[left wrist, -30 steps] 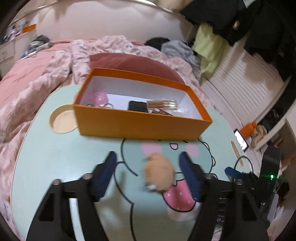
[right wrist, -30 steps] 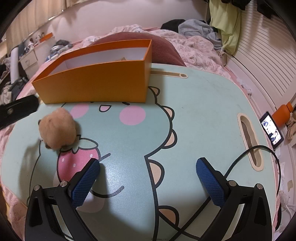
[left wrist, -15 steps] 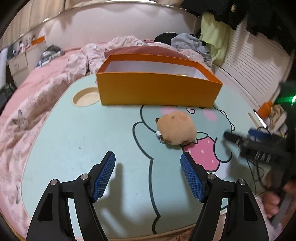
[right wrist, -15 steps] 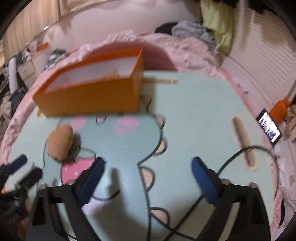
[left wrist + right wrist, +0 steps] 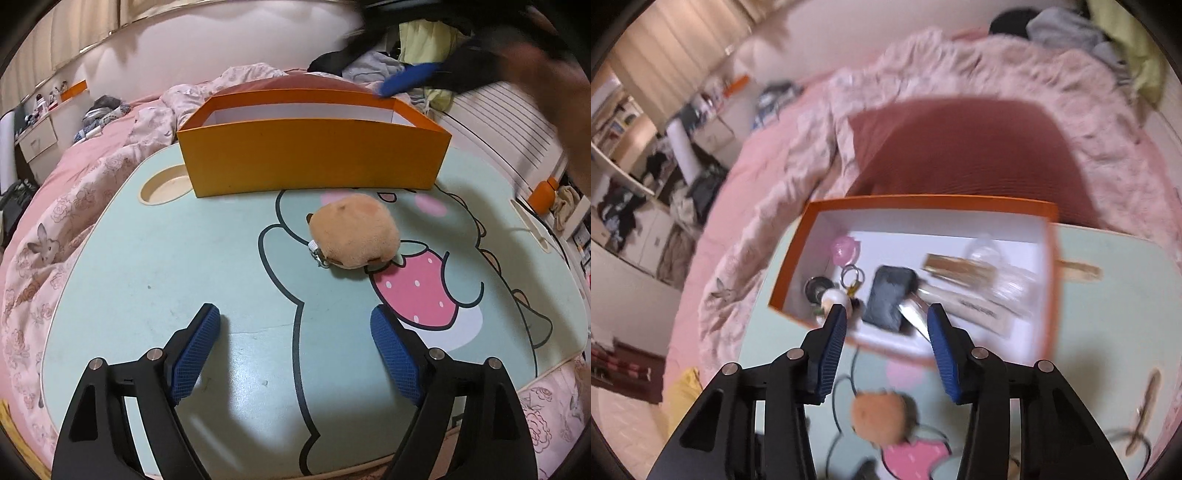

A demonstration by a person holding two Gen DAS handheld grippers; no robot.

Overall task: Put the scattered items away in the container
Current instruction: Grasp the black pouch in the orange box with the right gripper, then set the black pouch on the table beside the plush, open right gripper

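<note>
One plush toy left out, one orange box

The tan plush keychain lies on the lap table before the orange box. Left gripper opening, empty; right gripper closing, empty.

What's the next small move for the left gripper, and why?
Probably ease the left gripper forward and down until its blue pads straddle the round tan plush keychain. Its jaws are opening with nothing between them, and the plush lies alone on the mint cartoon-print table, just short of the orange cardboard box where other items already sit.
</note>
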